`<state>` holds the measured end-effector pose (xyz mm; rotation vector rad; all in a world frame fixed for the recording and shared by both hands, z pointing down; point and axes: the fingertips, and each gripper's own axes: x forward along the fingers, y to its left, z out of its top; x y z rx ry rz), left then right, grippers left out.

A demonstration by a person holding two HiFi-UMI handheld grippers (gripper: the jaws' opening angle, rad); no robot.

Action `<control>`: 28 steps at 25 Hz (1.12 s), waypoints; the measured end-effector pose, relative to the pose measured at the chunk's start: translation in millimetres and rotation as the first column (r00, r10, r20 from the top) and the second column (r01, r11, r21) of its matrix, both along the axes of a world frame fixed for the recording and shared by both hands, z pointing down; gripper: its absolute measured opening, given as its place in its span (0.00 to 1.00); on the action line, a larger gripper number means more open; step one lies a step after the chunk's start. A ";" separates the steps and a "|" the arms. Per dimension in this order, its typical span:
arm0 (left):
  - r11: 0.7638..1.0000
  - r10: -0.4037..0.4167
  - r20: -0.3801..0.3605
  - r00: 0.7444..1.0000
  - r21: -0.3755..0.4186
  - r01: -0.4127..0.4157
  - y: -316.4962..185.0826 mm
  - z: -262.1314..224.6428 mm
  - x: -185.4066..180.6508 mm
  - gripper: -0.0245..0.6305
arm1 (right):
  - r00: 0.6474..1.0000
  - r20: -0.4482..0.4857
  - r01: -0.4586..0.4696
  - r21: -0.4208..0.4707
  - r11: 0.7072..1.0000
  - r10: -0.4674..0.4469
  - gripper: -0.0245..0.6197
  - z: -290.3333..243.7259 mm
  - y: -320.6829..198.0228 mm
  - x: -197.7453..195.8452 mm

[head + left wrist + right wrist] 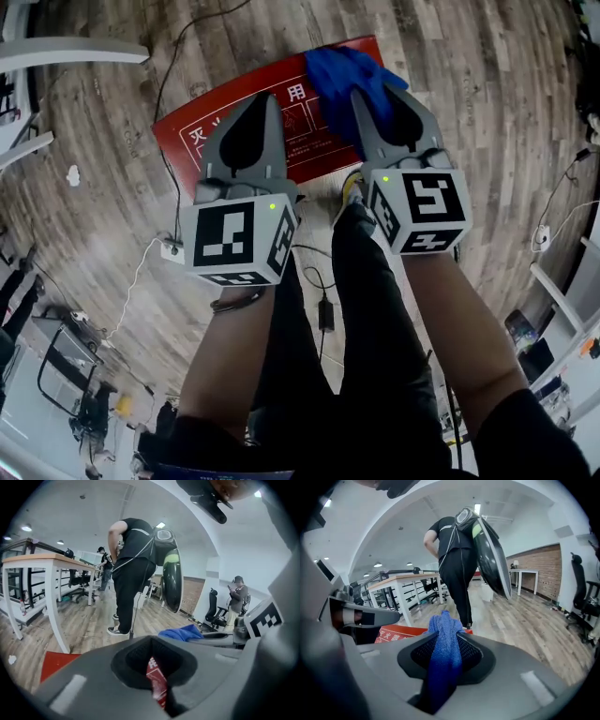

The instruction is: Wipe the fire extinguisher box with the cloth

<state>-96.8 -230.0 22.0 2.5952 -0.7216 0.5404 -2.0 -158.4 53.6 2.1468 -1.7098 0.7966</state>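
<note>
A red fire extinguisher box (202, 131) with white print lies flat on the wooden floor in the head view. My left gripper (270, 98) hovers over its middle, jaws shut with nothing in them; the red box (157, 681) shows through the gap behind the jaws. My right gripper (380, 89) is shut on a blue cloth (342, 80), which rests on the box's right end. In the right gripper view the cloth (443, 653) bunches between the jaws, with the box (401, 632) just beyond. The cloth (180, 632) also appears in the left gripper view.
Black and white cables (173, 187) and a power strip (171, 249) lie on the floor left of the box. A person (131, 564) wearing a backpack stands just beyond it. White desks (37, 564) stand to the left, and office chairs (213, 613) to the right.
</note>
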 end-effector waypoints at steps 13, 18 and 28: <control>0.999 0.032 0.006 0.999 -0.003 -0.032 37.5 -2.7 15.8 0.04 | 0.999 0.002 -0.045 -0.012 0.999 0.045 0.22 4.1 41.6 8.3; 1.000 -0.019 0.020 1.000 -0.014 0.019 32.2 -0.6 -34.3 0.04 | 0.999 0.029 0.026 -0.003 1.000 -0.026 0.22 4.9 24.5 -51.7; 0.986 -0.158 0.059 0.986 -0.052 0.161 8.7 12.8 -184.4 0.04 | 0.975 0.079 0.209 0.001 0.978 -0.208 0.22 13.2 -26.7 -212.8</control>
